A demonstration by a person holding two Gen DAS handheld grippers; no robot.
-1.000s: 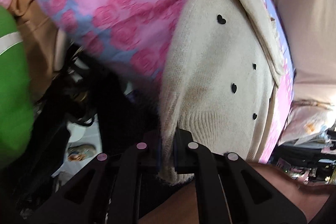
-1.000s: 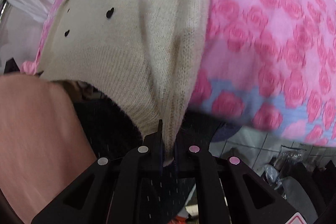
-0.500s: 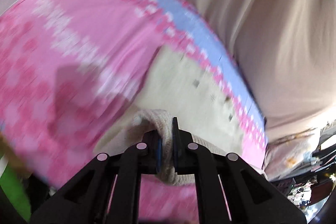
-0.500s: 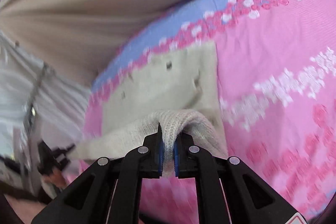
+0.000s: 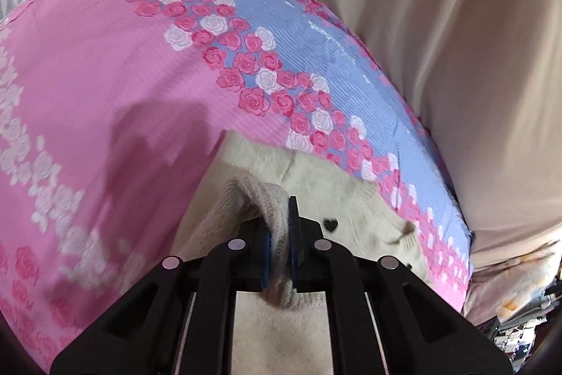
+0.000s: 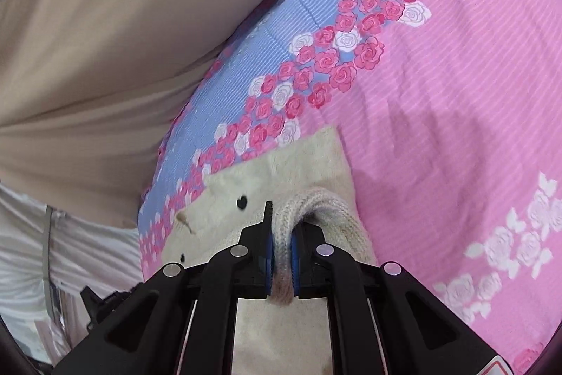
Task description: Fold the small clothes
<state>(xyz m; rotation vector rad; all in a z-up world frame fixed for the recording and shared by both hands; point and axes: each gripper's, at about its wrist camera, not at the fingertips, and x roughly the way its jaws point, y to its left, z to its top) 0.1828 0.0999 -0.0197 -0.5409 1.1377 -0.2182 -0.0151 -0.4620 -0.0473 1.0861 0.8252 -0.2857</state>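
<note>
Both the left gripper (image 5: 280,234) and right gripper (image 6: 281,234) point downward, jaws clamped tight on knit fabric.

My cream knit sweater (image 5: 354,195), dotted with small black hearts, lies near the bed's far edge, where the rose-print sheet turns blue. Its ribbed hem (image 6: 316,202) is bunched and lifted, doubled back over the flat body.

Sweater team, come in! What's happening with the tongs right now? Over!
Left tongs and right tongs both shut on cream knit sweater's ribbed hem. Sweater lying on pink rose bedsheet. Nothing in the way.
</note>
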